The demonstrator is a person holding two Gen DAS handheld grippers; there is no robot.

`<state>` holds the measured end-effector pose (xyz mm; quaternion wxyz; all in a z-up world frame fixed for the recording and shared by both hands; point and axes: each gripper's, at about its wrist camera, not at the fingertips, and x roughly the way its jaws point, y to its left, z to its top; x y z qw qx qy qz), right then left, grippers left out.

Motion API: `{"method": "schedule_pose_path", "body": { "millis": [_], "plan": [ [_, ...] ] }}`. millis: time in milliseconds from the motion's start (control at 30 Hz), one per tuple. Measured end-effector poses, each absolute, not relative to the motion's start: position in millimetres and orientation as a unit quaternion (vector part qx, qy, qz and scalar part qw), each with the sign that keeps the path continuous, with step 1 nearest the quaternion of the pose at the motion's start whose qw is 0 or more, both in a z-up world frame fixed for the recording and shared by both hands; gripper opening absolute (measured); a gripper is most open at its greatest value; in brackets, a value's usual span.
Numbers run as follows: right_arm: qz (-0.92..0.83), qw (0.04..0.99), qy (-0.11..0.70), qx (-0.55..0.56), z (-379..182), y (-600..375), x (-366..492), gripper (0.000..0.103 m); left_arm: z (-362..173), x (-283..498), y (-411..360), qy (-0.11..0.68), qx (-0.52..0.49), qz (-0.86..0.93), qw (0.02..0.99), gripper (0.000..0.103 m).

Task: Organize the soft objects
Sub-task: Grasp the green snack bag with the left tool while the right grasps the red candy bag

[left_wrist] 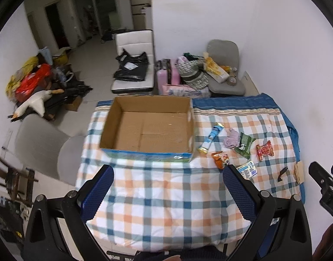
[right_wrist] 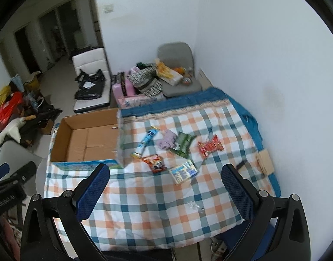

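Note:
An empty open cardboard box (left_wrist: 149,128) stands on the plaid quilt (left_wrist: 166,195); it also shows in the right wrist view (right_wrist: 88,139). Right of it lie a blue tube (right_wrist: 145,141), a lilac cloth (right_wrist: 166,141), a green packet (right_wrist: 182,144), a red snack bag (right_wrist: 209,146), an orange snack bag (right_wrist: 154,163) and a small blue-yellow pack (right_wrist: 183,171). My left gripper (left_wrist: 168,174) is open and empty, above the quilt in front of the box. My right gripper (right_wrist: 166,174) is open and empty, above the quilt in front of the packets.
A small black object (left_wrist: 282,173) and a brown cardboard piece (left_wrist: 299,171) lie near the quilt's right edge. White wall runs along the right. Behind the bed stand a grey chair (left_wrist: 225,65) with clutter, a pink suitcase (left_wrist: 168,76) and a white chair (left_wrist: 133,65).

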<state>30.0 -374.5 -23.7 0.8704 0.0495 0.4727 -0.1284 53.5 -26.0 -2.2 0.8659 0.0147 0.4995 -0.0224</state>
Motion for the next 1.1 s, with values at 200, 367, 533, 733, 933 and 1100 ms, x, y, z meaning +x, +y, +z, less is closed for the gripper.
{"method": "schedule_pose_path", "body": {
  "millis": [200, 367, 533, 733, 933, 1100],
  "plan": [
    [-0.165, 0.829, 0.524, 0.1, -90.0, -456.8, 65.9, 0.103, -75.7, 121.0, -86.3, 0.558, 0.042, -0.066, 0.826, 0.103],
    [-0.182, 0.793, 0.563, 0.146, -157.0, -526.0, 101.3, 0.103, -136.4, 169.9, -147.8, 0.605, 0.035, -0.113, 0.787, 0.103],
    [-0.192, 0.741, 0.605, 0.221, -243.0, -591.7, 149.3, 0.103, -189.5, 216.5, -220.1, 0.63, 0.053, -0.155, 0.759, 0.1],
    [-0.229, 0.652, 0.628, 0.357, -362.1, -666.6, 199.5, 0.101, -263.5, 258.5, -281.8, 0.676, 0.073, -0.175, 0.712, 0.089],
    [-0.234, 0.594, 0.633, 0.438, -441.5, -690.2, 228.0, 0.09, -312.1, 276.8, -306.9, 0.717, 0.058, -0.2, 0.665, 0.089],
    [-0.212, 0.592, 0.651, 0.426, -457.9, -683.4, 234.3, 0.057, -338.8, 289.9, -329.4, 0.74, 0.046, -0.223, 0.633, 0.089]
  ]
}}
